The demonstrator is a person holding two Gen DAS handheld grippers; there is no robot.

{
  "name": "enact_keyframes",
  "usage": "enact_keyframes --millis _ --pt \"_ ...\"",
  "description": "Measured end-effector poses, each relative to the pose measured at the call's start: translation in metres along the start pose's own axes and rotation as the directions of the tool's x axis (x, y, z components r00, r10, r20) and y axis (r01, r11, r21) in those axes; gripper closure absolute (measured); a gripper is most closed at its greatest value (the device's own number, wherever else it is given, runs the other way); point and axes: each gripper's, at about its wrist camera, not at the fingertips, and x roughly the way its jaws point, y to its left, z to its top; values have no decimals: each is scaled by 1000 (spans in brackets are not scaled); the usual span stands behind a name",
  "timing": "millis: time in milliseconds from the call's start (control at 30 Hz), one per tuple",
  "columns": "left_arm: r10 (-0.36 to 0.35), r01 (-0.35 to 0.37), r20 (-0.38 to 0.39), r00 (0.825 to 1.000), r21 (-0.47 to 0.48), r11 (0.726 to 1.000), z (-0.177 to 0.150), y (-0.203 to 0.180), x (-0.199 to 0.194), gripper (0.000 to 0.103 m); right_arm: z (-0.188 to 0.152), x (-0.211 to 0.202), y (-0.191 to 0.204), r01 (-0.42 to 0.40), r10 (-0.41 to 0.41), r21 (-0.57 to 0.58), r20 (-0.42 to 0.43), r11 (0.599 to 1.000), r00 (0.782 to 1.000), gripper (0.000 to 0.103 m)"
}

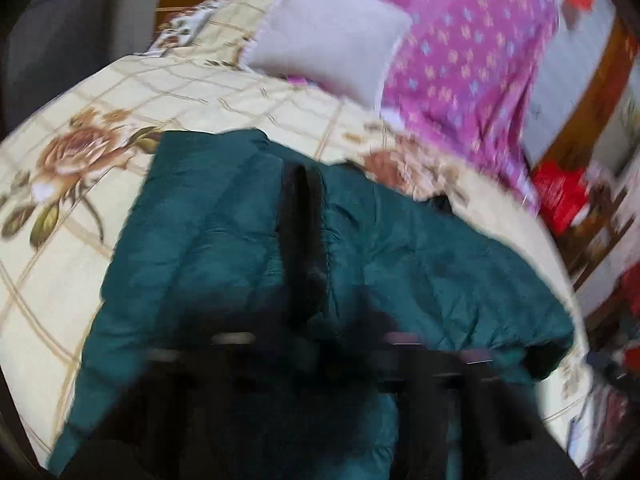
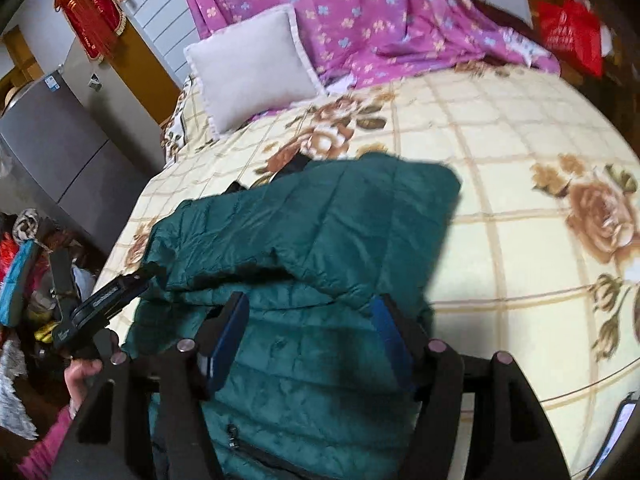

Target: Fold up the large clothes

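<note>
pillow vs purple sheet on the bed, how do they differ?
The pillow is plain pale grey; the purple sheet carries small flowers. The pillow is a small puffed square with a trimmed edge; the sheet is far larger, thin and draped in folds. The pillow leans against the sheet. Both sit at the far end of the bed.

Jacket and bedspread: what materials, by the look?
Jacket: likely a thin synthetic shell over padding, dark teal with a slight sheen; stitched quilt lines puff between the seams. Bedspread: looks like matte woven cloth, cream with a printed grid and roses. Neither fibre can be confirmed.
</note>
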Motion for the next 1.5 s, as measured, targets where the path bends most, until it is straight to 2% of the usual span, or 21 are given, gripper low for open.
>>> enact_keyframes --millis 100,233,367,467,567,667,700,733,900,933,1033,1133,1200,1267,1333,1400,1500 --pt "-26 26 63 998 -1 1000 14 2 -15 103 9 3 2 29 -29 6 10 1000 1000 35" --pt "6 -6 164 986 -2 1000 24 20 -49 103 17 24 17 47 -46 -14 16 999 999 35" --pt "59 -60 134 989 6 998 19 40 -45 103 20 55 34 45 -45 -33 5 998 999 35" --pt "110 -111 93 990 8 994 8 54 -31 103 15 93 44 72 -76 -69 -53 995 996 35" --pt "102 -100 55 993 -25 995 2 63 -26 103 8 123 46 95 -106 -94 -110 991 988 34" --pt "113 -111 49 992 -30 993 6 60 -36 92 9 118 51 102 -118 -126 -120 987 986 34" --pt "116 -115 55 992 -26 993 7 57 -41 84 11 112 50 96 -110 -122 -117 988 987 34" --pt "114 -113 74 991 -18 993 10 53 -47 76 14 103 48 89 -100 -111 -98 990 990 34" --pt "94 -98 199 976 11 995 21 31 -67 60 34 71 38 153 -151 -86 24 985 988 29" --pt "92 -97 203 975 18 995 23 29 -65 57 37 72 37 168 -165 -86 34 982 986 28" --pt "119 -131 179 977 60 990 25 19 -41 57 46 87 39 179 -178 -89 28 980 984 28" --pt "171 -181 104 980 94 979 25 15 0 57 48 113 44 193 -193 -108 5 975 981 28" --pt "204 -210 65 977 114 971 24 17 26 57 48 134 45 240 -244 -129 -13 962 970 28" --pt "188 -197 78 979 132 971 21 19 36 57 45 152 42 284 -290 -156 -16 946 957 27" --pt "170 -180 86 982 128 975 21 22 39 57 44 162 37 297 -302 -159 -7 941 953 23" --pt "169 -178 74 983 131 975 22 22 42 57 45 165 32 303 -308 -159 -6 940 951 19" --pt "186 -194 66 980 152 969 21 18 44 57 49 158 35 322 -328 -145 -22 936 944 20"
